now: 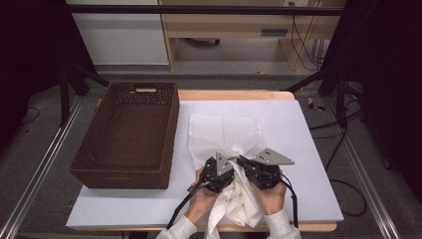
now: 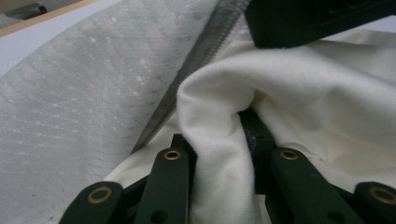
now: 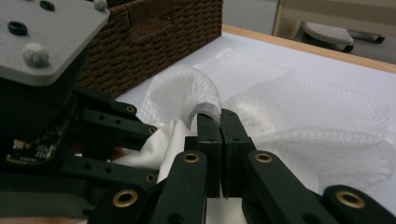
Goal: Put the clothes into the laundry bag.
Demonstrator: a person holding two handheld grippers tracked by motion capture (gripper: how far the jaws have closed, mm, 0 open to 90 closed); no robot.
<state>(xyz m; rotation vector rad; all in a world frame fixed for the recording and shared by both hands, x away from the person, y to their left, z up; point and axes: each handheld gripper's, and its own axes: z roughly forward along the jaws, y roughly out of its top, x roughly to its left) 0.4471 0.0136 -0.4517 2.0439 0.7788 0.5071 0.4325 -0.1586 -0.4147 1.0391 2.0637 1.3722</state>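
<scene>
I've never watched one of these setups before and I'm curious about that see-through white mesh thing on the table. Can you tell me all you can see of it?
The white mesh laundry bag looks like fine netting with a zipper along its opening. It lies mostly flat on the white tabletop, right of the brown wicker basket. Its near edge is lifted and bunched: the right hand-held gripper pinches the zippered rim, while the left hand-held gripper grips a cream cloth at its mouth.

Black tongs [image 1: 238,160] with brass rivets, grey three-cornered plates, black cables, white sleeves [image 1: 281,226].
</scene>
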